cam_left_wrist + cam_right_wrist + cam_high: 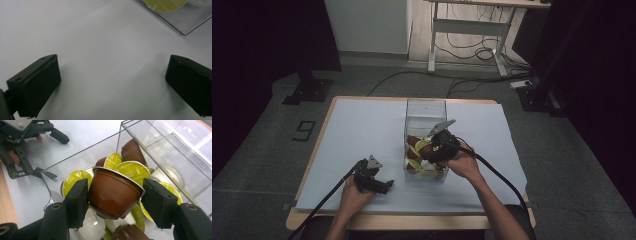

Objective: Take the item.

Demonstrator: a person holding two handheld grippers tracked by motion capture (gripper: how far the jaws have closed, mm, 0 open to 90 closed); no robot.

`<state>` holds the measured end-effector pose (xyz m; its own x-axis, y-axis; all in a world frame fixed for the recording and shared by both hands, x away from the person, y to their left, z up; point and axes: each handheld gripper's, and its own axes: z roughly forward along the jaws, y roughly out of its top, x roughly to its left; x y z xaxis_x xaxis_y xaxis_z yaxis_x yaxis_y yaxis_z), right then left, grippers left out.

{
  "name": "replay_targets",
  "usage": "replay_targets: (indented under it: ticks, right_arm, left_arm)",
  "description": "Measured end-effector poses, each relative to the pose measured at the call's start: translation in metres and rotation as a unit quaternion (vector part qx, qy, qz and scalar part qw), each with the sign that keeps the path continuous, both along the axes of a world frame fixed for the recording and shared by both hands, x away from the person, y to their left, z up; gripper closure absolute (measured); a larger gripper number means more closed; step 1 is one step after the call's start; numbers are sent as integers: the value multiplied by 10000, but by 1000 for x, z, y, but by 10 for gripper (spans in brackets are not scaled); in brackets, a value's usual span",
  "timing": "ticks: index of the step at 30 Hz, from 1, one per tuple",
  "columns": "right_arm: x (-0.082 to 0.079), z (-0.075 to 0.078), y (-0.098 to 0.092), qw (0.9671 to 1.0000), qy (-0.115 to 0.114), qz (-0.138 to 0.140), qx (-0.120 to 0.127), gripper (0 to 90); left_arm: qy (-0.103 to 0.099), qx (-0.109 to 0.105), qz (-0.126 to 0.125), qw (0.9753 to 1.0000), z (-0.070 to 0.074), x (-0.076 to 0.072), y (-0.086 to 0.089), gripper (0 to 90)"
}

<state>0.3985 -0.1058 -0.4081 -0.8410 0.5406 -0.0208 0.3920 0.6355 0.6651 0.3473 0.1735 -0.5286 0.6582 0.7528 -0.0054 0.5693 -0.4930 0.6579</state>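
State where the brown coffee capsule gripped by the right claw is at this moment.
In the right gripper view, the brown capsule sits between the right claw jaws, above the other capsules inside the clear box.

High view overhead; gripper views close, sharing the clear box (425, 140).

Small print on green capsule lids (132, 171) in clear box (160, 150): too blurred to read.

white sheet (362, 125) on wooden table (317, 145); desk (472, 25); floor cables (472, 52)
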Motion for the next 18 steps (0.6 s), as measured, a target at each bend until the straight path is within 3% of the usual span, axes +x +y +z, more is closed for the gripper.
replay_targets:
  ticks: [18]
  right_arm:
    - [-1, 17, -20, 9996, -159, -241, 17, 393]
  left_arm:
    - [2, -1, 0, 10000, 0, 0, 0, 0]
